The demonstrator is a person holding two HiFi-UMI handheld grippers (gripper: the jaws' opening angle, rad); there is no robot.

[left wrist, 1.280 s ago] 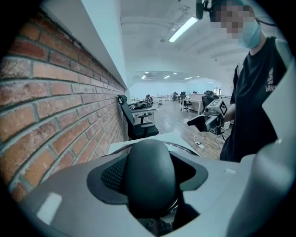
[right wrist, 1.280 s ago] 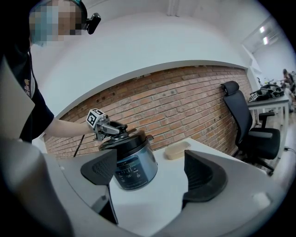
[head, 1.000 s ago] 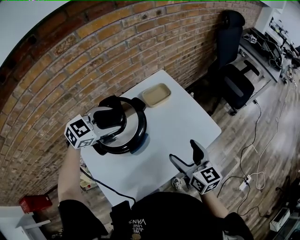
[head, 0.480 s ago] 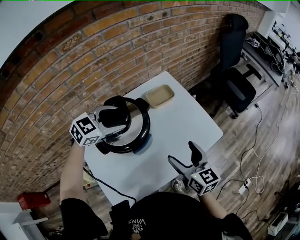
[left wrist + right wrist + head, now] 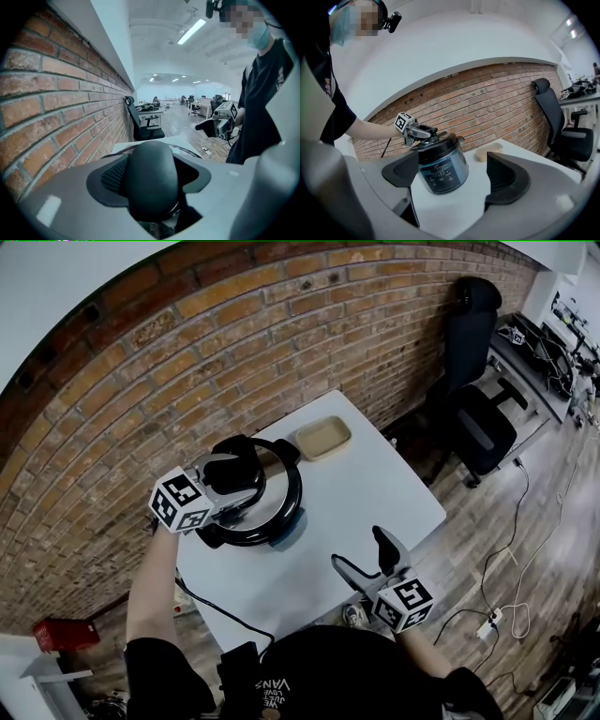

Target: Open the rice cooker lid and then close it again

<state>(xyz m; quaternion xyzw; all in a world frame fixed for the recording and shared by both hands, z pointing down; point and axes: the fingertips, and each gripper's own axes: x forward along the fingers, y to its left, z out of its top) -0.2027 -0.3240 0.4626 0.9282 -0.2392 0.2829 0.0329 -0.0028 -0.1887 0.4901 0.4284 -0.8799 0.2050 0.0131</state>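
The rice cooker (image 5: 265, 517) stands at the left of the white table (image 5: 375, 493), its shiny lid (image 5: 274, 486) sitting down on the pot. My left gripper (image 5: 239, 474) lies over the lid, shut on the black lid handle (image 5: 152, 180), which fills the gap between the pads in the left gripper view. My right gripper (image 5: 359, 551) hovers over the table's front edge, open with nothing between its fingers. In the right gripper view it faces the cooker's (image 5: 440, 171) control panel from a distance, and the left gripper (image 5: 423, 133) shows on top of the lid.
A shallow beige tray (image 5: 323, 438) sits at the table's far corner by the brick wall. A black cord (image 5: 211, 610) hangs off the table's near left edge. Office chairs (image 5: 483, 423) stand to the right on the wooden floor.
The left gripper keeps its hold on the lid handle and the lid stays down. The right gripper has barely shifted; the head view itself has drifted slightly.
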